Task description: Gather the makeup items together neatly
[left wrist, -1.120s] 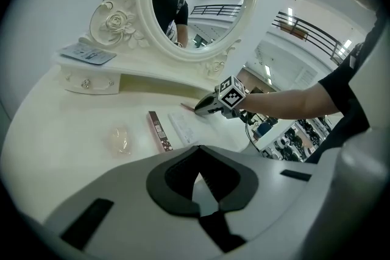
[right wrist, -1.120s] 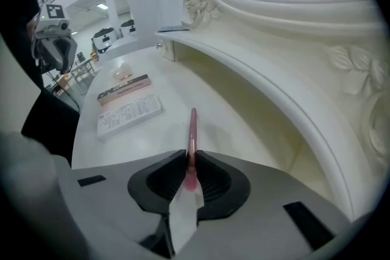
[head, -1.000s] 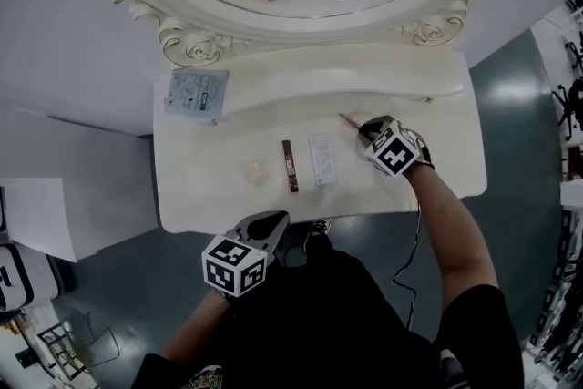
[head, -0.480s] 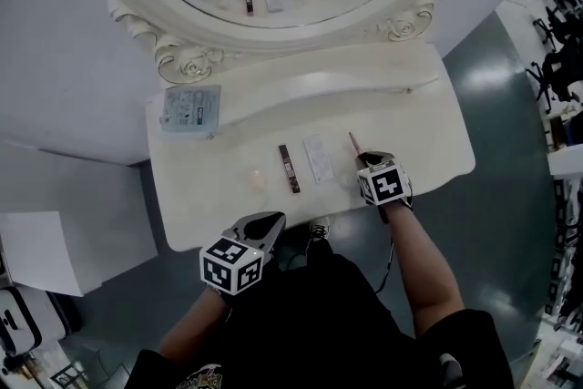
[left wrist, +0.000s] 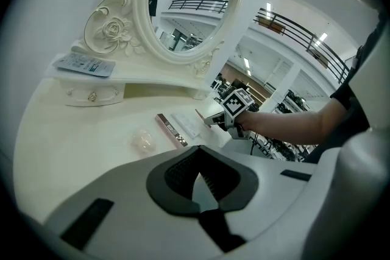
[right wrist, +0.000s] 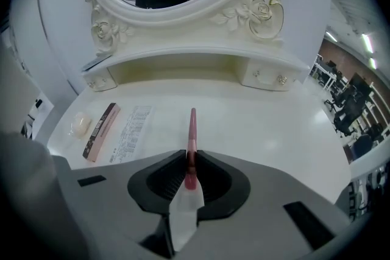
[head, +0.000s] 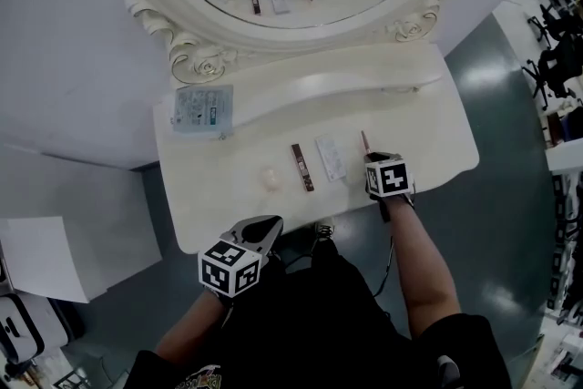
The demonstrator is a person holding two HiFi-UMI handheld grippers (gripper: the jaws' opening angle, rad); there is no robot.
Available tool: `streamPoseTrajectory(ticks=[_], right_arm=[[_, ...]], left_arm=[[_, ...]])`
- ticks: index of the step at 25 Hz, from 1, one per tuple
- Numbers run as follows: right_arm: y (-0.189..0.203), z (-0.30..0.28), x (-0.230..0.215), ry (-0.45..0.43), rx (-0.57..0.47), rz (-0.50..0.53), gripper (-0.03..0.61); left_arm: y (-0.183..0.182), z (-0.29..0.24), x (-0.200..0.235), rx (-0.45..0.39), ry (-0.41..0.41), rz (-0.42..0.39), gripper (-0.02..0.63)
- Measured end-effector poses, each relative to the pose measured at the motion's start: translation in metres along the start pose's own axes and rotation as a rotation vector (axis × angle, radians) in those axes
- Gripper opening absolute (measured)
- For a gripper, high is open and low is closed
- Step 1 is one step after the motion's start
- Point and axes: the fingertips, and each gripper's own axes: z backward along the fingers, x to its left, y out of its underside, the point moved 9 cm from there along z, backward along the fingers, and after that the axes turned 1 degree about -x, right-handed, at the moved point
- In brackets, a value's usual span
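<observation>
A thin pink pencil (right wrist: 192, 128) sticks out toward the mirror from my right gripper (right wrist: 191, 155), which is shut on its lower end. It hangs just right of a flat white sachet (head: 330, 158). A slim brown box (head: 302, 167) lies left of the sachet, then a small clear puff (head: 270, 177). The pencil (head: 364, 141) runs roughly parallel to both; whether its tip touches the tabletop I cannot tell. My left gripper (head: 264, 228) is shut on nothing at the table's front edge, short of the puff (left wrist: 142, 142).
The white dressing table (head: 410, 118) has a raised shelf with small drawers at the back. An ornate oval mirror (head: 273, 23) stands on that shelf. A blue and white packet (head: 203, 108) lies at the shelf's left end. The tabletop drops off just right of my right gripper (head: 369, 158).
My right gripper has come nearer the front edge with the pink pencil and rolled, so the pencil now points toward the mirror beside the sachet. The left gripper stays at the front edge.
</observation>
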Motion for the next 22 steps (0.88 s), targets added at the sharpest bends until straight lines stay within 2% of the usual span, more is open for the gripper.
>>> streamPoseTrajectory(ticks=[6, 22], right_arm=[[-0.002, -0.01, 0.007, 0.0, 0.028, -0.036, 0.072], [-0.002, -0.013, 0.008, -0.014, 0.034, -0.023, 0.074]], left_arm=[[0.006, 0.01, 0.011, 0.005, -0.013, 0.018, 0.009], [0.003, 0.012, 0.017, -0.002, -0.009, 0.017, 0.009]])
